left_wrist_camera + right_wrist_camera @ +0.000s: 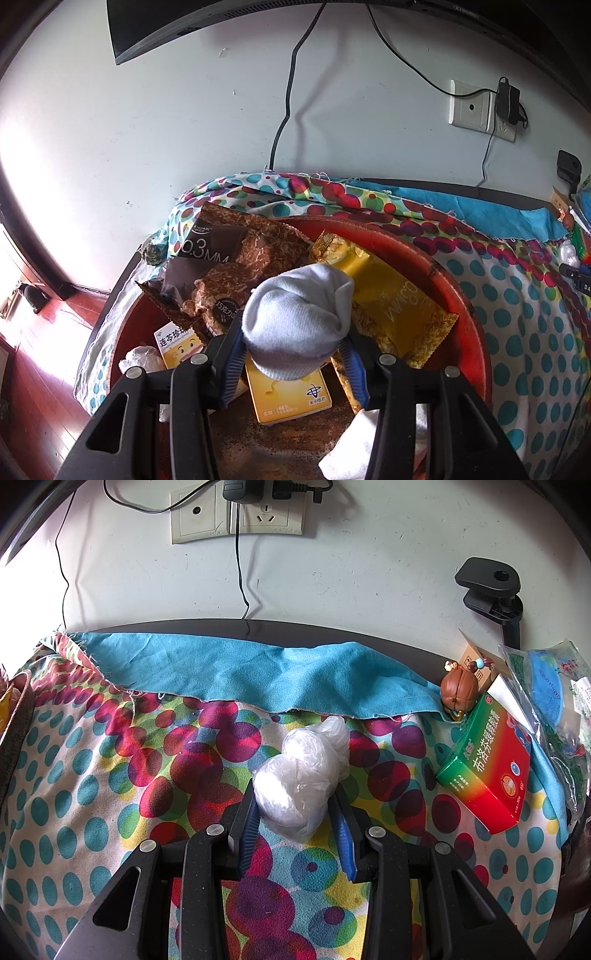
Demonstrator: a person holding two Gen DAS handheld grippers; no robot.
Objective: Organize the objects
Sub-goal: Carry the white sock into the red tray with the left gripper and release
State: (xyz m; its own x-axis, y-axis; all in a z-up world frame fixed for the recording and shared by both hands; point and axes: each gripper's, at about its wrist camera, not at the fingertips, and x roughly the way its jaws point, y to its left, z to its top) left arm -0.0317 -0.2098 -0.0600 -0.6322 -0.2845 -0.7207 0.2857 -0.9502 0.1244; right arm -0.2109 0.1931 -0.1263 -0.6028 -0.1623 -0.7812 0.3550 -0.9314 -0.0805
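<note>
In the left wrist view my left gripper (293, 347) is shut on a rolled white sock (297, 317) and holds it over a red basin (454, 295). The basin holds a brown snack pack (229, 266), a gold snack pack (391, 306), a yellow box (288, 395) and a small yellow-and-white box (177, 343). In the right wrist view my right gripper (295, 812) has its fingers on both sides of a knotted clear plastic bag (303, 771) lying on the dotted cloth (110, 775). The jaws touch the bag.
A green-and-red medicine box (487, 768), a brown figurine (460, 690) and a clear bag of items (554, 709) sit at the right. A blue cloth (240, 672) runs along the wall. A crumpled white wrapper (142, 360) and white tissue (354, 443) lie in the basin.
</note>
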